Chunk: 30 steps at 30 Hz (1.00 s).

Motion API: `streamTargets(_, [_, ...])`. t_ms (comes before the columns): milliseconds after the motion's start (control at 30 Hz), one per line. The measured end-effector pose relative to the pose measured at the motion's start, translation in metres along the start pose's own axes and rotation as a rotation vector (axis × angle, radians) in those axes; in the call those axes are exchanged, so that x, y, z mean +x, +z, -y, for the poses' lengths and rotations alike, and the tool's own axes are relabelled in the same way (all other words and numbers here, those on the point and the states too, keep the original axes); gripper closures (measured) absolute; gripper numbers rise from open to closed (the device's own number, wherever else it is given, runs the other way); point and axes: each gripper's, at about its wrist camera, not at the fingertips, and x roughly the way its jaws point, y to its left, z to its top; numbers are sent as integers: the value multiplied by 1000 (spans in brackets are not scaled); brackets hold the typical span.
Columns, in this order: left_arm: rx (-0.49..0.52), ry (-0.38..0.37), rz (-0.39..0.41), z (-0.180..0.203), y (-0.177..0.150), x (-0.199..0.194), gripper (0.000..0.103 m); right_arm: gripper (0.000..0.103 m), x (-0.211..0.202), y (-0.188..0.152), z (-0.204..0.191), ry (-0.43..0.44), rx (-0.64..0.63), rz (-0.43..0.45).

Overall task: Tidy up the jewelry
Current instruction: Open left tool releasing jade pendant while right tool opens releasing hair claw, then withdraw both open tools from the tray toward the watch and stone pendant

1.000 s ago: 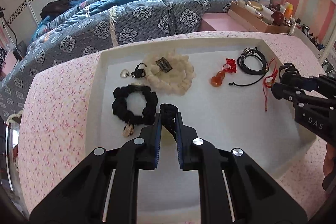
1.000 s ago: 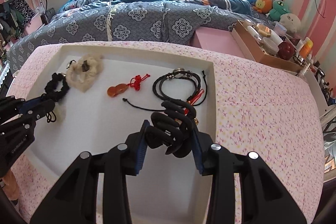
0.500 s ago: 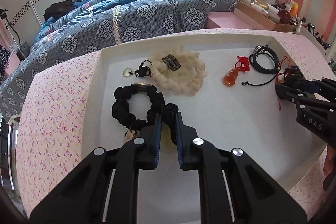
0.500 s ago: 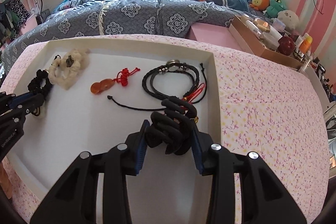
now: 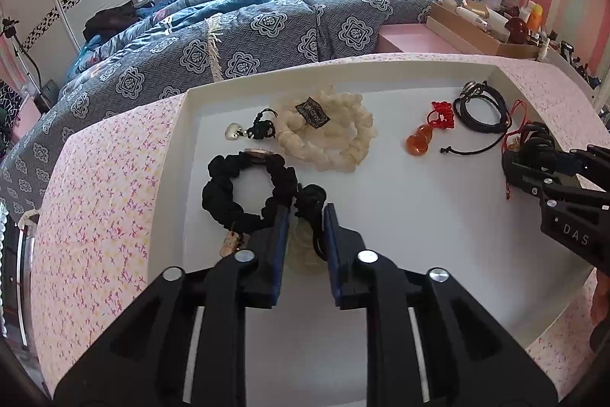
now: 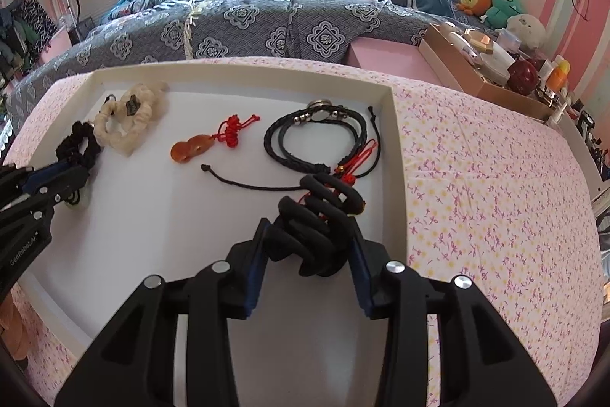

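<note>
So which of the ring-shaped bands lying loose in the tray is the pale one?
The cream scrunchie with a small dark tag, near the tray's far wall. The ruffled scrunchie beside it and the braided cord bracelet are both black.

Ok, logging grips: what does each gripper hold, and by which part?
The right gripper clamps the black claw clip across its sides. The left gripper has just been opening; the black cord knot lies between its jaws, apparently released.

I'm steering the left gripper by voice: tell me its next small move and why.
Probably lift it straight up. The left gripper has just been opening, and the black knotted cord of the pale pendant sits loose between its fingers, already down on the white tray beside the black bracelet.
</note>
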Motion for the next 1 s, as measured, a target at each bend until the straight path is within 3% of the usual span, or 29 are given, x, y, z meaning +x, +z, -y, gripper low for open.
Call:
streamTargets(267, [6,11,3,2,0,-6,59,56,-2,-1,-4,22,-6,-29])
streamTargets(333, [11,20,4,4,1,-9,53,49,-2,1,-7,21,-20,-48])
streamTargets(600, [21,52,11,-1,3,-35,29,41,-5,5,-5,25,-36,-127])
streamTargets(767, [-12,78,44,-19,1,-65,12,31,-27,9,8,65,14,-86])
streamTargets(900, [-44,89,59,-33,-8,-90,6,28,-55,7,15,95,53,-18])
streamTargets(1000, [-70,86,68,-40,-25,-108,3,17,-81,0,22,85,75,47])
